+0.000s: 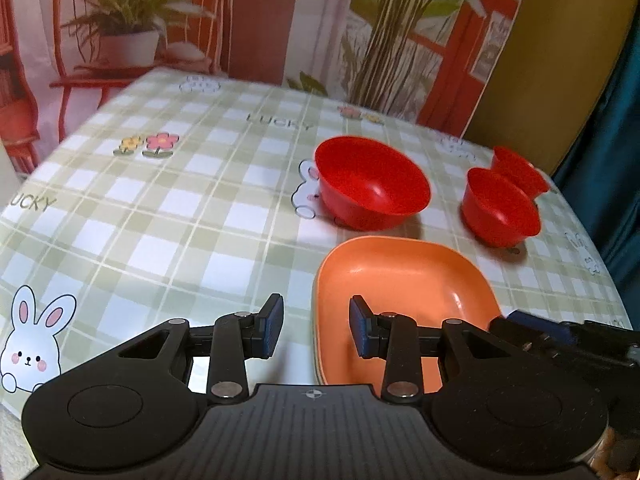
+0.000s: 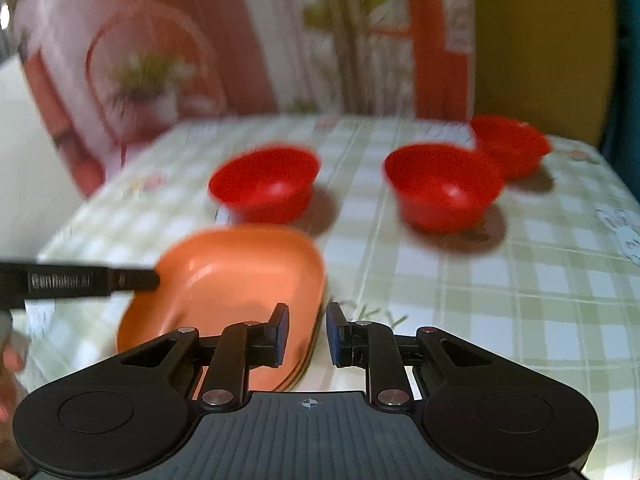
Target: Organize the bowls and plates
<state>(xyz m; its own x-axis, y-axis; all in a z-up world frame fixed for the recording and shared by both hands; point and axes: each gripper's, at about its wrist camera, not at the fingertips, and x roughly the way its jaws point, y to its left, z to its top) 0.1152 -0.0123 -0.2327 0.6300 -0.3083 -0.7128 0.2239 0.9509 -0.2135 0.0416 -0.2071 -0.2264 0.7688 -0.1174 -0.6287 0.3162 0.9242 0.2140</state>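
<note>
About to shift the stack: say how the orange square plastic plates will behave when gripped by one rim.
The orange square plastic plates look stiff and light, so they should lift easily. Their glossy surface may slip. Layered edges suggest several stacked plates, so lower ones may stay behind.

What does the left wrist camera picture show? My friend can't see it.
An orange plate sits on a green checked tablecloth, its near left rim between the open left gripper fingers. Behind it stand three red bowls: a big one and two smaller ones.

Matte black two-finger left gripper [image 1: 316, 332] and right gripper [image 2: 307, 334]: blue rubber pads, silver pivot rivets, ribbed base, white crosshair at six o'clock.
</note>
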